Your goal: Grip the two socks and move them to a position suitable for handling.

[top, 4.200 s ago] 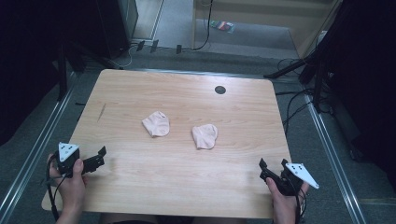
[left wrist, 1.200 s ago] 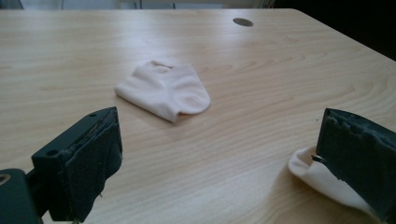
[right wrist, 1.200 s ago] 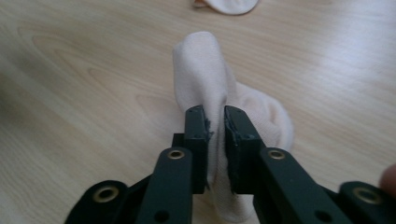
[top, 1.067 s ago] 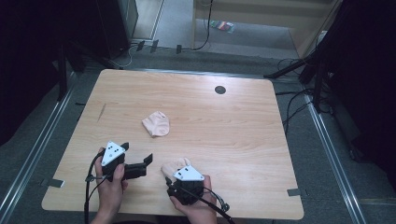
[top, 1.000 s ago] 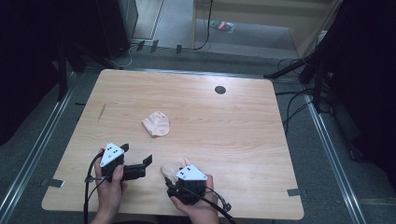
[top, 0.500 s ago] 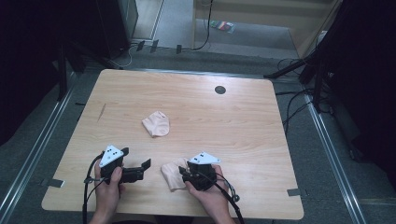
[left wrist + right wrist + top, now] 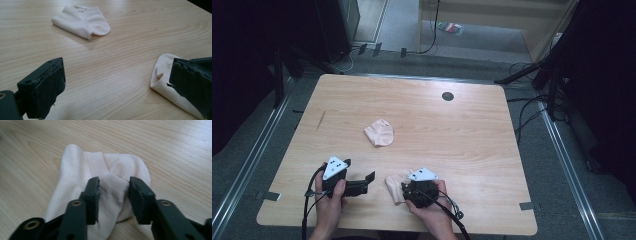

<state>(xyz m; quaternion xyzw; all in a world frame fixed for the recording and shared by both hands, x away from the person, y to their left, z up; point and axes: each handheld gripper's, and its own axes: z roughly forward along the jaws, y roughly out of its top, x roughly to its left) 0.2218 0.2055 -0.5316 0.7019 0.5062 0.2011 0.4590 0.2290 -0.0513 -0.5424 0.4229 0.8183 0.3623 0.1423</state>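
The right gripper [image 7: 113, 186] pinches the ribbed cuff of the near sock [image 7: 75, 182], its jaws, which have just been closing, now pressing the knit band into a small ridge between the pads. This sock lies on the table [image 7: 492, 150] near its front edge, and in the high view the right gripper [image 7: 404, 189] and hand cover the sock's right end. Just left of the sock, the left gripper [image 7: 371, 177] lies low over the wood with its jaws spread wide and nothing between them; in its own view, one pad [image 7: 192, 82] stands in front of the sock's pale toe [image 7: 162, 75]. The far sock [image 7: 379, 133] rests flat, well apart, toward the table's middle. The step in hand looks like securing the near sock at its cuff. The next move probably calls for the left gripper to close on the free end, or to work into the opening, while the right keeps its grip; a loose pinch could let the thin knit slip.
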